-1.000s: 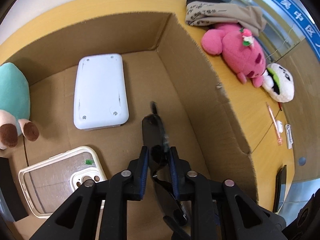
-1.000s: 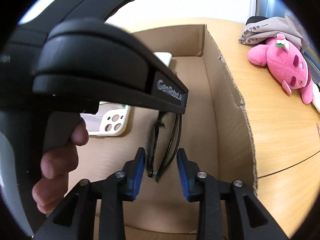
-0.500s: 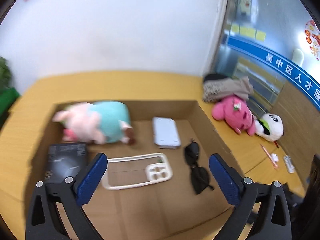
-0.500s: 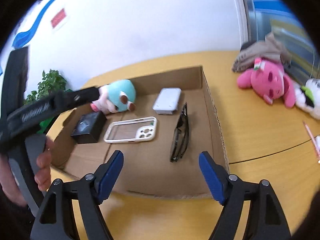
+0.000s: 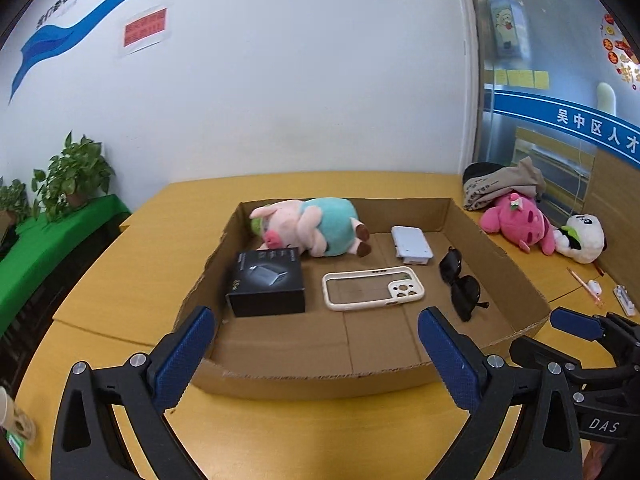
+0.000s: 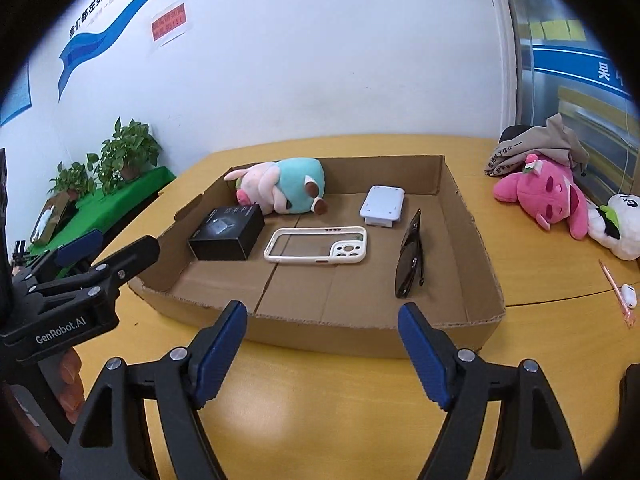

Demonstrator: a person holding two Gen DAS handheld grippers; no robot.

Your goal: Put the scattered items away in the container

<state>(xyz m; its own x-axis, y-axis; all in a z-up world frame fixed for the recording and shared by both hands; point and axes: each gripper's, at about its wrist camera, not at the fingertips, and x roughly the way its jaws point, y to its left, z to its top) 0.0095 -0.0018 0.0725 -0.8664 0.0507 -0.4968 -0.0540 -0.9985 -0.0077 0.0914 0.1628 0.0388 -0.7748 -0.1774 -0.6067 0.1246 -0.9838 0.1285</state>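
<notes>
With both sets of fingers held wide apart and empty, the pink plush (image 6: 548, 192) left outside the cardboard box (image 6: 476, 240) is seen lying lengthwise on the worktop (image 6: 320, 400) to the right, nearer the right gripper (image 6: 320, 344) than the left gripper (image 5: 316, 344)

A big yellow table (image 5: 304, 436) fills the room's middle. Behind it is a white wall (image 5: 280, 92) with a blue wavy stripe (image 5: 80, 24) and a red sign (image 5: 145, 28). On the left, green plants (image 5: 74, 174) sit on a green cloth (image 5: 44, 248). On the right is a glass wall (image 5: 532, 60) with yellow notes (image 5: 520, 77) and a blue band (image 5: 568, 118).
</notes>
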